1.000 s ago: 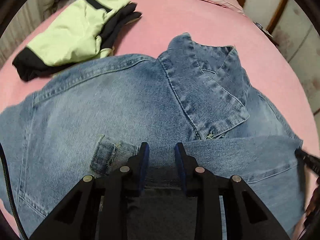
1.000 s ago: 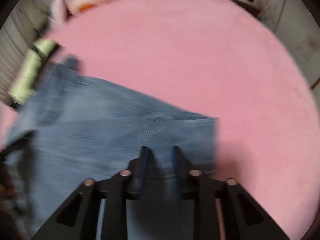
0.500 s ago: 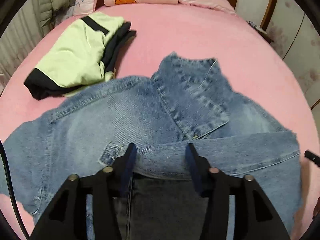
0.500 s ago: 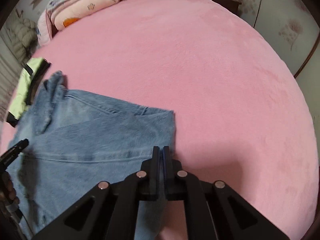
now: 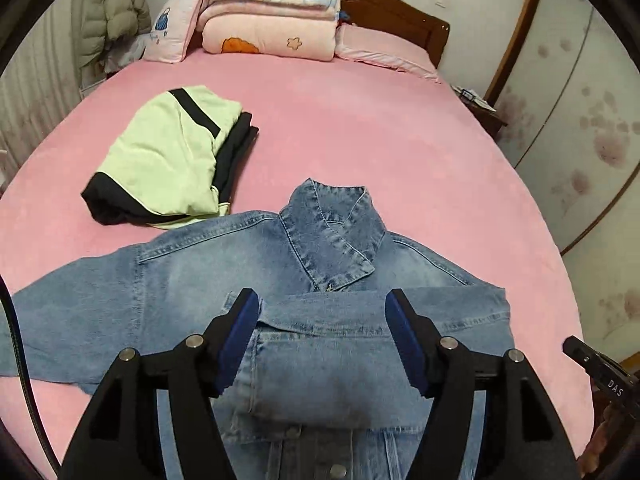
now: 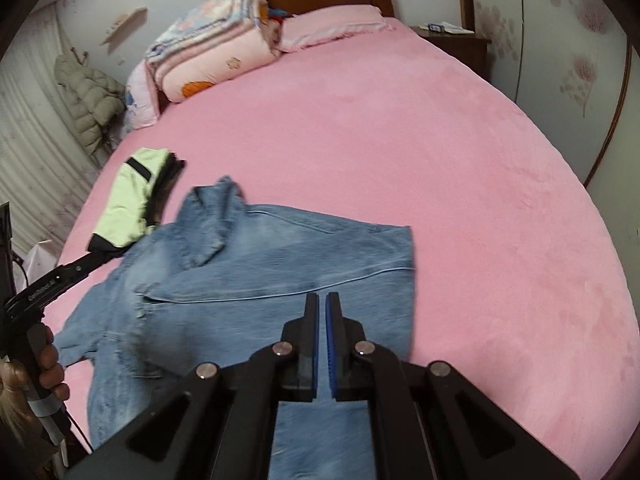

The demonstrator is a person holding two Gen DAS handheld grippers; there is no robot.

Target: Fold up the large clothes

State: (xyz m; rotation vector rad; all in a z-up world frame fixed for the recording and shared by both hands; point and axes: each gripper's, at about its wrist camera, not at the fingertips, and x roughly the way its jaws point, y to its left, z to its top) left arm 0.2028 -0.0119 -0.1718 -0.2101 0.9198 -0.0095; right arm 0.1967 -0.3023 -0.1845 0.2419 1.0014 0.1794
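Note:
A blue denim jacket [image 5: 208,272] lies front up on the pink bed [image 5: 360,128], collar toward the headboard, with its right sleeve folded across the chest. My left gripper [image 5: 322,308] is open and empty, raised above the folded sleeve. The jacket also shows in the right wrist view [image 6: 280,252]. My right gripper [image 6: 323,304] is shut and holds nothing, raised above the jacket's right side. The left tool and the hand holding it show at the left edge of the right wrist view [image 6: 48,284].
A folded light-green and black garment [image 5: 168,156] lies left of the jacket's collar, touching its shoulder. Stacked quilts and pillows [image 5: 272,20] sit against the wooden headboard. A nightstand [image 6: 452,40] stands at the bed's far right.
My left gripper let go of the sleeve, opened wide and lifted back. My right gripper released the denim, closed empty and rose away from the jacket.

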